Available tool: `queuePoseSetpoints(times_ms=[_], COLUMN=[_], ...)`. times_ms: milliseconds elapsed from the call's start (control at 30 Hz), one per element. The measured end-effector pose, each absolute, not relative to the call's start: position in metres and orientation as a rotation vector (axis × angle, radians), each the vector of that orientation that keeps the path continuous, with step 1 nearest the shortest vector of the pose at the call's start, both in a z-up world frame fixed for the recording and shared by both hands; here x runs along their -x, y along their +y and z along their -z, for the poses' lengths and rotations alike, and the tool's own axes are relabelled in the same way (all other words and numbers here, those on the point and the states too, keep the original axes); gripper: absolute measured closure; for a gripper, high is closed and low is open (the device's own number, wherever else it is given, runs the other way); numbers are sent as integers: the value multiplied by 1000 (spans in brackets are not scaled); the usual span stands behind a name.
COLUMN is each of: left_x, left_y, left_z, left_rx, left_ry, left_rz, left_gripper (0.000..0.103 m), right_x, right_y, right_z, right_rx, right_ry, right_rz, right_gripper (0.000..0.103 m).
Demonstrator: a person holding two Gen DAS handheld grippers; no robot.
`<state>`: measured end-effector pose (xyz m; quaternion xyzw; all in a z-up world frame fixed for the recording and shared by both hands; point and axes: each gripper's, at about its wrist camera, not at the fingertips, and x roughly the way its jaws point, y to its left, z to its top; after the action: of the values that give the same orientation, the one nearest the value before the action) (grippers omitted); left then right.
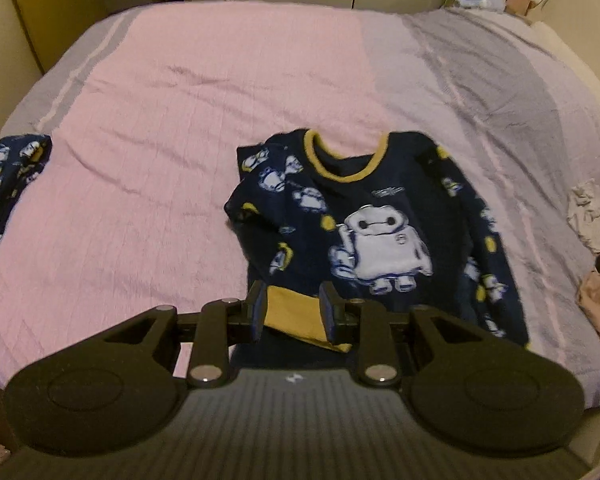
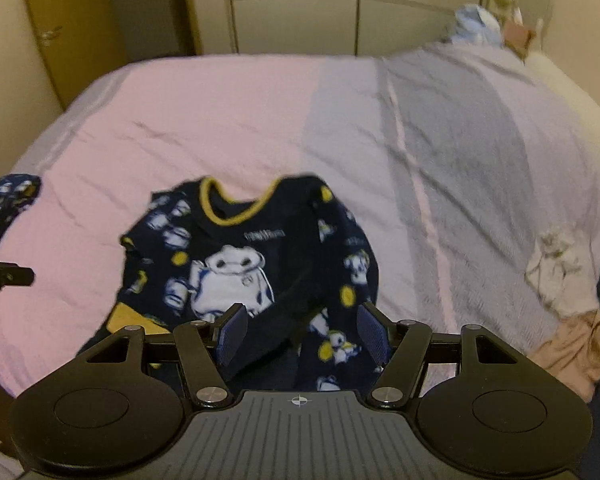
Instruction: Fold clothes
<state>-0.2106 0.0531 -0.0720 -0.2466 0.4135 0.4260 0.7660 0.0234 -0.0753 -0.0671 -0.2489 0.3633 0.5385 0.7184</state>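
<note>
On bed (image 1: 180, 120) | pajama top (image 1: 380, 208) flat | yellow cuff (image 1: 292, 316) between left gripper (image 1: 292, 312) pads

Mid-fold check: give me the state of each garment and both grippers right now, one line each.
Navy pajama top: flat on the bed, front up, both sleeves folded in.
Yellow cuff: between the left fingers; contact unclear.
Left gripper: partly open around the cuff.
Right gripper: open wide over the right sleeve, not gripping.
Matching navy garment: bunched at the left edge.
Beige clothes: heaped at right.
</note>
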Motion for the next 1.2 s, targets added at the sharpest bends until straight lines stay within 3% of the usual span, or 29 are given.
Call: queuePoseSetpoints(times_ms=[100, 367, 633, 1200], left_x=[211, 221, 237, 258], left_y=[22, -49, -89, -97], left_z=[62, 71, 72, 73], left_rx=[504, 519, 533, 542], left_ry=[888, 929, 925, 912], left_rz=[-951, -983, -1027, -1032], left_gripper=[71, 71, 71, 71], right_x=[-11, -6, 8, 2], right_y=[-98, -161, -189, -200], right_z=[54, 75, 73, 78], right_rx=[588, 598, 650, 665], right_ry=[733, 898, 881, 888], right_rz=[-1216, -1202, -1228, -1214], right_gripper=[38, 38, 38, 38])
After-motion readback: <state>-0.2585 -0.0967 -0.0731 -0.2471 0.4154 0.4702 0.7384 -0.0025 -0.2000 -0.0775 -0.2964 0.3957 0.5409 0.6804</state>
